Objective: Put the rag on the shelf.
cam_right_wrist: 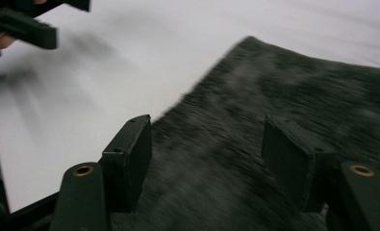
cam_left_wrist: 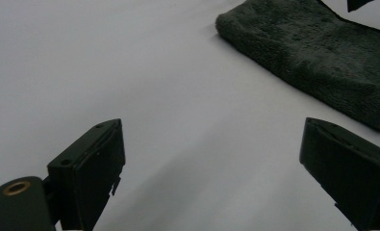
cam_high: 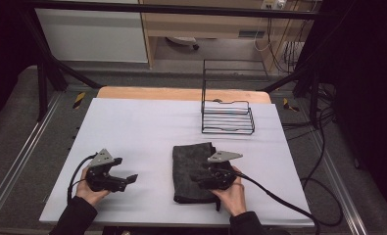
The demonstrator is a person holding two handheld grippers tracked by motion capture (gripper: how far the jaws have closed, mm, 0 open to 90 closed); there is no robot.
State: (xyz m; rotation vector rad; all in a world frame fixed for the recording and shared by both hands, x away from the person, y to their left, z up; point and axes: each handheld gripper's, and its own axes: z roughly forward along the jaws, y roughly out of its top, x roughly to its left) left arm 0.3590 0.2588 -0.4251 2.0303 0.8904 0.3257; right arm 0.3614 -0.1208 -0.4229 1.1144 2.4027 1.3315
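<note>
A folded dark grey towel [cam_high: 190,155] lies on the white table cover [cam_high: 132,122], right of centre near the front. My right gripper [cam_high: 198,179] hovers over the towel's front half, pointing left. In the right gripper view its jaws [cam_right_wrist: 207,154] stand apart above the towel [cam_right_wrist: 284,86] with nothing pinched between the pads. My left gripper [cam_high: 126,179] sits over bare cover to the left of the towel, pointing right. Its jaws [cam_left_wrist: 221,173] are wide open and empty, and the towel's near edge [cam_left_wrist: 322,53] lies ahead of them.
A black wire rack [cam_high: 228,116] stands at the back right of the cover. The left gripper [cam_right_wrist: 24,24] appears far off in the right gripper view. Cables [cam_high: 323,161] trail off the table's right side. The cover's front edge runs just behind both hands.
</note>
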